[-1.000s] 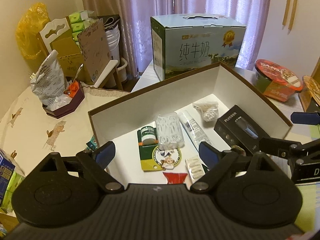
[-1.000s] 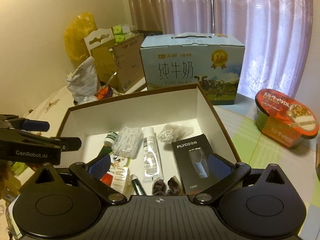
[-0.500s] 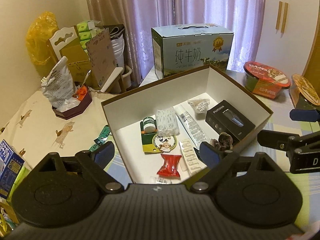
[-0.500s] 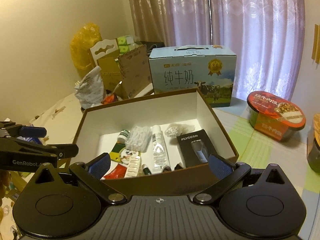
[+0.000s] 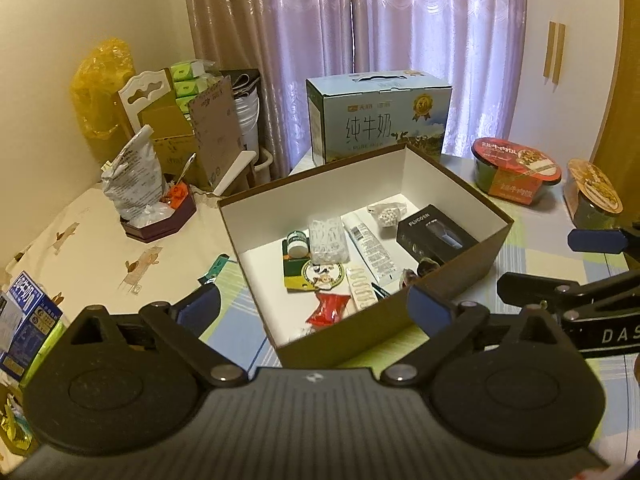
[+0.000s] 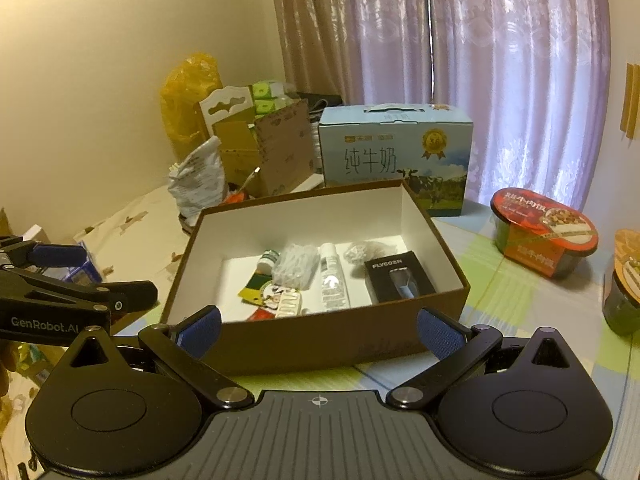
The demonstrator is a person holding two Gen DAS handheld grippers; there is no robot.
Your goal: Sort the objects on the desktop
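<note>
A brown open box (image 5: 448, 292) (image 6: 312, 340) with a white inside stands on the table. It holds a black shaver box (image 5: 436, 236) (image 6: 400, 276), a white tube (image 5: 368, 246) (image 6: 332, 280), a clear packet (image 5: 326, 240), a small green-capped bottle (image 5: 297, 242), a red sachet (image 5: 330, 309) and other small items. My left gripper (image 5: 312, 310) is open and empty, back from the box's near corner. My right gripper (image 6: 318, 330) is open and empty, in front of the box's near wall.
A milk carton box (image 5: 376, 120) (image 6: 396, 156) stands behind the brown box. Two instant noodle bowls (image 5: 516, 170) (image 6: 544, 232) sit at the right. A dark tray with a silver bag (image 5: 156, 220), a blue carton (image 5: 24, 316) and cardboard clutter are at the left.
Both grippers have drawn back and up from over the box, so the whole box is in view. Both stay open and empty.
</note>
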